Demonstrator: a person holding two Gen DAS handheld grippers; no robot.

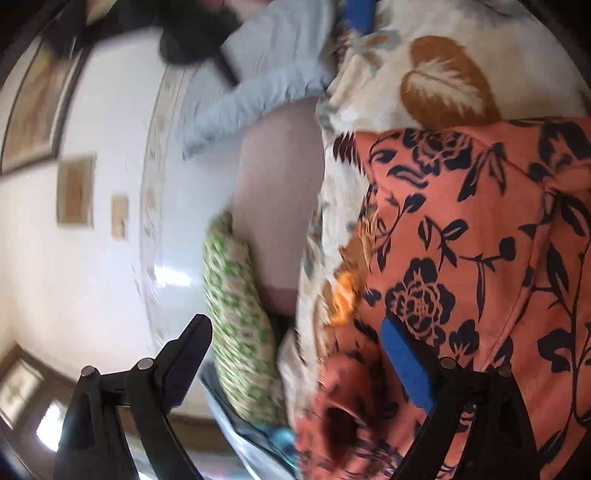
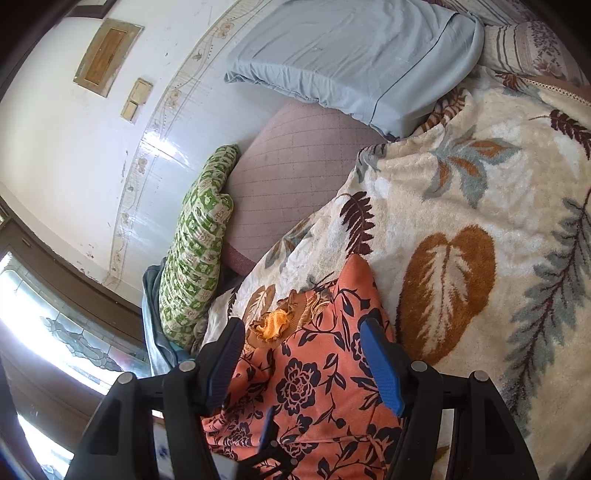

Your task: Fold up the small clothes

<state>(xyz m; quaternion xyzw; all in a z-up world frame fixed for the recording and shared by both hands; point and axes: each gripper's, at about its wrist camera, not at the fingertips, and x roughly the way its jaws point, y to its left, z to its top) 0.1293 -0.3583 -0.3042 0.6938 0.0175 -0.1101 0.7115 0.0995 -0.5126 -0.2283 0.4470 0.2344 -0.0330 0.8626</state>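
Garment (image 2: pixel 314 369) of thin orange flowered cloth lies soft and light on the leaf-patterned blanket (image 2: pixel 480 192) near the bed's edge, both tongs, left (image 1: pixel 295 354) and right (image 2: pixel 303 354), apart over it, so a hem corner seems best to pinch.

Left wrist view blurred throughout by motion, strongest beyond the jaws: dark smeared shape (image 1: pixel 195 33) at far upper left not identifiable. Orange floral garment (image 1: pixel 480 258) cut off by right and lower edges beside the right-hand jaw; fold state not determinable. Near lower edge between the jaws, garment smeared, dark patch (image 1: pixel 340 424) unreadable. Right wrist view: same garment (image 2: pixel 314 387) running under the jaws and off the bottom edge; lower part hidden behind gripper frame. Small orange ruffled piece (image 2: pixel 275 325) just ahead of the left-hand jaw, too small to identify. Blue cloth (image 2: pixel 155 332) left of the jaws, mostly hidden behind green patterned pillow (image 2: pixel 195 251).
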